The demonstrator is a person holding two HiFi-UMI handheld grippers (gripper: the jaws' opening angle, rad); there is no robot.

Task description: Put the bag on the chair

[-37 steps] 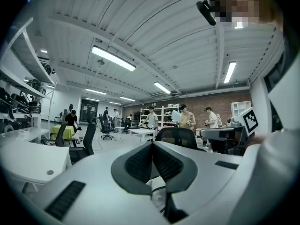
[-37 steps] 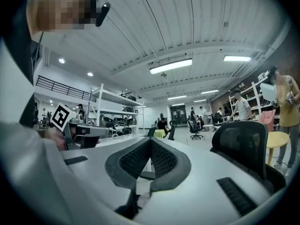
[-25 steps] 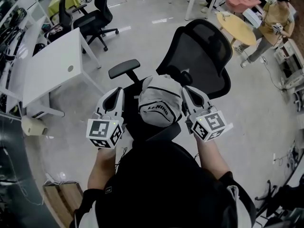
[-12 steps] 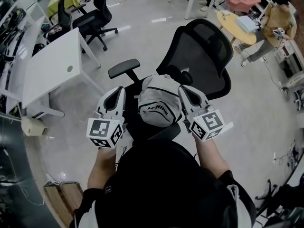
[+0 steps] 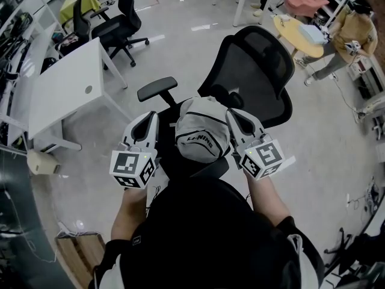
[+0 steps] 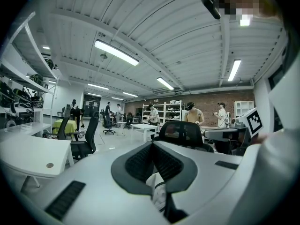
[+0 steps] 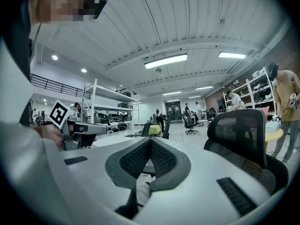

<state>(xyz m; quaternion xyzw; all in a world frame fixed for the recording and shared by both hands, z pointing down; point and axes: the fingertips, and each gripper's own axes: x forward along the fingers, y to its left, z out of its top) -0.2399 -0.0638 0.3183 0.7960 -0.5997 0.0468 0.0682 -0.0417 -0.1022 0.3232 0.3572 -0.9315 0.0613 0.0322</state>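
— Where's the bag (image 5: pixel 203 138)?

— Over the seat of the black chair (image 5: pixel 255 65), just in front of the backrest and between the two grippers. From above I can't tell whether its bottom rests on the seat or hangs clear of it.

— And the grippers?

— The left gripper (image 5: pixel 147 119) is at the bag's left side and the right gripper (image 5: pixel 234 114) at its right. Each has its jaws pressed together. In each gripper view a fold of pale bag fabric with a dark strap is caught under the closed tips, so both are pinching the bag.

— Room around the chair?

— There's open floor (image 5: pixel 180 35) beyond the left armrest (image 5: pixel 157 88) and off the chair's right side. A white desk (image 5: pixel 66 83) stands to the left, its near corner apart from that armrest, with a second office chair (image 5: pixel 117 20) past it. A round yellow table (image 5: pixel 299 35) sits beyond the backrest at upper right, and a person (image 5: pixel 349 26) stands beside it.

— What's hidden?

— Most of the seat and the chair's base — the holder's dark torso (image 5: pixel 204 233) covers them. The right gripper covers the spot for the right armrest. The bag's underside can't be seen in any view.
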